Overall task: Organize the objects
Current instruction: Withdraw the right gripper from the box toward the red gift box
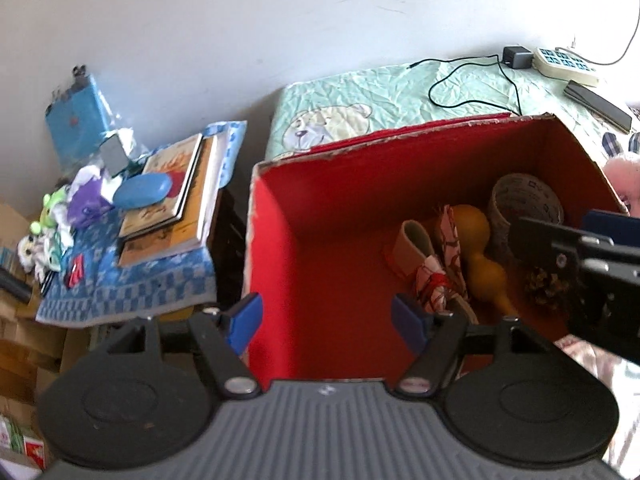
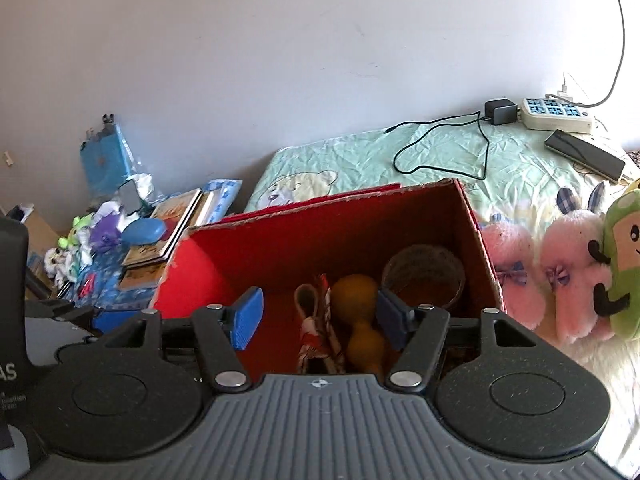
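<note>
Over the open red cardboard box (image 2: 320, 220) on the bed, your left gripper (image 1: 326, 322) & right gripper (image 2: 318, 318) both hang spread, empty. Yellow gourd-shaped toy (image 2: 358, 308) lies inside box, near its right wall, beside clear tape roll (image 2: 424, 272).

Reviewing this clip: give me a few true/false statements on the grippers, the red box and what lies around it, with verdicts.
1. Both grippers are open and hold nothing. True: the left gripper and the right gripper show parted blue pads with nothing between them.
2. The red box is empty. False: it holds a yellow gourd, a tape roll and a red-and-white cloth bundle, among other things.
3. A blue glasses case lies on the stack of books. True.
4. The pink plush slippers are inside the box. False: they lie outside it, on the bed to its right.
5. The power strip sits on the floor. False: it rests on the green bedspread near the wall.
</note>
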`<state>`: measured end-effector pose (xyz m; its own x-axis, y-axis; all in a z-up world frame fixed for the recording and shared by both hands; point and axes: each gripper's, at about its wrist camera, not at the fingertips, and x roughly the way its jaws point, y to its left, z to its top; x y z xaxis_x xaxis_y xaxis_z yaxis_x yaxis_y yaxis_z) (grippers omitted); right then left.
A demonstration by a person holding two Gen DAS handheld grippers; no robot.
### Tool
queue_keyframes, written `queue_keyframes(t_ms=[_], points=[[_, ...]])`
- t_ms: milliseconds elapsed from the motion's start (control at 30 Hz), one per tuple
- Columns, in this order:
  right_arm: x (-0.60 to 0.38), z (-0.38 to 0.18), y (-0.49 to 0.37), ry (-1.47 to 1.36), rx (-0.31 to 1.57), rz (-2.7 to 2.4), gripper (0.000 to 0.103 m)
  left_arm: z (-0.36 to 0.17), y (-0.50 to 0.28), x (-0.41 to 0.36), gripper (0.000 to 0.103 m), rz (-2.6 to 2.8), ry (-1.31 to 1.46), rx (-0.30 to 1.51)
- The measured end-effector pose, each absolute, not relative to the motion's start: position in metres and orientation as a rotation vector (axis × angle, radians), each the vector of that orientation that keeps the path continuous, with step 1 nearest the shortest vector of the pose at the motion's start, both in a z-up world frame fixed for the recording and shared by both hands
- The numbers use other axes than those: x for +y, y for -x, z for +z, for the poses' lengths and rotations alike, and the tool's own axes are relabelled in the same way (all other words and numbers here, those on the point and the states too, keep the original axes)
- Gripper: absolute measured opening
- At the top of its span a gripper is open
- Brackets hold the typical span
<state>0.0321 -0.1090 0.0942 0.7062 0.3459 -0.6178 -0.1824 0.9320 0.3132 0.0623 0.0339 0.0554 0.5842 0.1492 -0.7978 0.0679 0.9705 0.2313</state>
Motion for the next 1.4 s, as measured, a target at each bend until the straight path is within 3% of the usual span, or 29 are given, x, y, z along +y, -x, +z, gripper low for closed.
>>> queue_keyframes(t_ms=[633, 1400], points=[[-0.121, 0.095, 0.014, -0.234, 0.792, 0.442, 0.063, 0.062, -0.001, 0.029, 0.075, 0.150, -0.183, 0.971], [-0.131, 0.069, 0.034, -0.254, 0.891, 0.359, 0.063, 0.026, 0.022, 0.011, 0.083, 0.123, -0.202, 1.062]])
